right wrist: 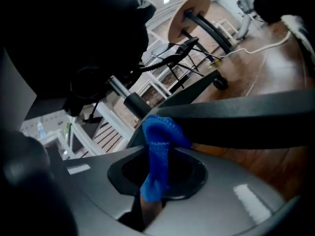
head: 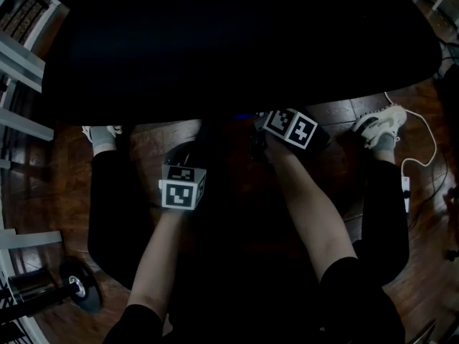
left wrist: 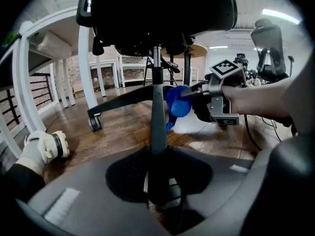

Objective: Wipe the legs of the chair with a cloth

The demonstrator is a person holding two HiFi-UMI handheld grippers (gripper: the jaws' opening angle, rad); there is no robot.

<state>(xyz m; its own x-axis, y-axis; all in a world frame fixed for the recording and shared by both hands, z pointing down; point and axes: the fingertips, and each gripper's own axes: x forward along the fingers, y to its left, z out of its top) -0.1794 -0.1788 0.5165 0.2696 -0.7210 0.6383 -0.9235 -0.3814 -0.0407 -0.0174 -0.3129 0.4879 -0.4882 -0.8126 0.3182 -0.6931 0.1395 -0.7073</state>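
A black office chair has its seat point(left wrist: 157, 9) overhead, with its column point(left wrist: 156, 82) and a caster point(left wrist: 93, 123) on the far leg. One chair leg point(left wrist: 157, 146) runs toward me and lies between the jaws of my left gripper point(left wrist: 158, 191). Thin slits of light show beside that leg, so the jaws stand open around it. My right gripper point(right wrist: 157, 181) is shut on a blue cloth point(right wrist: 160, 141), which is bunched against another black leg point(right wrist: 246, 127). From the left gripper view the cloth point(left wrist: 176, 106) sits just right of the column.
White table legs point(left wrist: 86, 68) stand left of the chair. The person's shoes point(head: 380, 126) rest on the wooden floor on both sides. A white cable point(head: 424, 143) trails at the right, a dumbbell point(head: 80, 289) lies at the lower left, and another office chair point(left wrist: 268, 41) stands behind.
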